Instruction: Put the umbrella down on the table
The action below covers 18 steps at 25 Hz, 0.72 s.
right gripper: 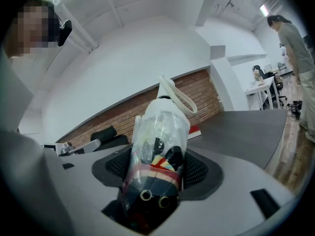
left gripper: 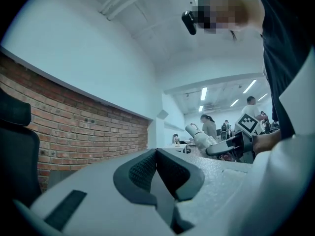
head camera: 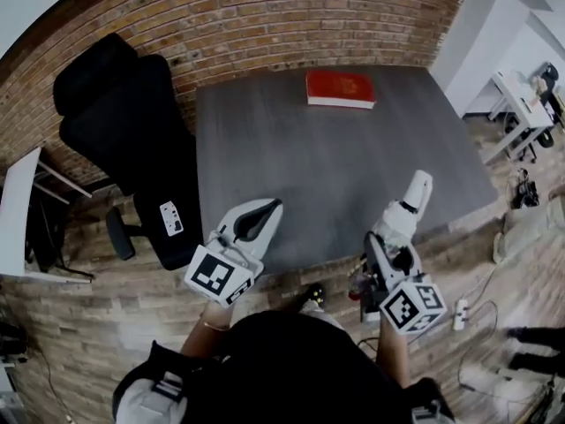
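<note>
My right gripper [right gripper: 158, 167] had its fingers pinching the folded umbrella [right gripper: 160, 132], which sat in a clear sleeve. Its white handle end, with a loop strap, pointed out over the near edge of the grey counter [head camera: 353, 166]. My left gripper [left gripper: 156, 154] had its fingers pressed together on nothing. A red book [head camera: 341, 88] lay at the counter's far edge, its cover print too small to read. A white label on the black chair [head camera: 124, 122] was also illegible.
</note>
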{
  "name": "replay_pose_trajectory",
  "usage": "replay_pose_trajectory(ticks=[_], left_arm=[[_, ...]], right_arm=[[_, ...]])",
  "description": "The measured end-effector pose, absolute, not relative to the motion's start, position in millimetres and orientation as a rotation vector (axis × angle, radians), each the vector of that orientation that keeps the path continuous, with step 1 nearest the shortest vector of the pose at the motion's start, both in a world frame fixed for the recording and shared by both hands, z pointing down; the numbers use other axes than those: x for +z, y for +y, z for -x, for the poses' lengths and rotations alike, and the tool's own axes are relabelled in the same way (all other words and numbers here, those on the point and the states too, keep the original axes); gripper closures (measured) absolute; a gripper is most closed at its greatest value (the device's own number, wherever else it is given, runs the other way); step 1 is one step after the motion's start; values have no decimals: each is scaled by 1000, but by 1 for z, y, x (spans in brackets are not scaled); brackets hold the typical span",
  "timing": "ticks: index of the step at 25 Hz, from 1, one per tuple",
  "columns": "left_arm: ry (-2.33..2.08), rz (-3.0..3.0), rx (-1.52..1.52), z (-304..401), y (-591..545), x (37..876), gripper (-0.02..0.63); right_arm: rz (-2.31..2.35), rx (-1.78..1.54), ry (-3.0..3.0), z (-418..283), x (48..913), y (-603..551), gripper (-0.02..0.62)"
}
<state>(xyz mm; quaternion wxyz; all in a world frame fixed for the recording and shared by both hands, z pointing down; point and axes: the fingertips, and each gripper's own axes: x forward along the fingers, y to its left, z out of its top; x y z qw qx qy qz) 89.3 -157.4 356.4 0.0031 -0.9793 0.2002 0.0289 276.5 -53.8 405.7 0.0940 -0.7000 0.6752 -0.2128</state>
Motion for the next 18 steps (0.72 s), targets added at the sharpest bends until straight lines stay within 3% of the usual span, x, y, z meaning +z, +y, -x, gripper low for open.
replay_pose_trajectory(ticks=[18], left_arm=[[1009,3001,0,-118,-183,380,609]], right_arm=[[1865,-768,2322,-310,445,-132,308]])
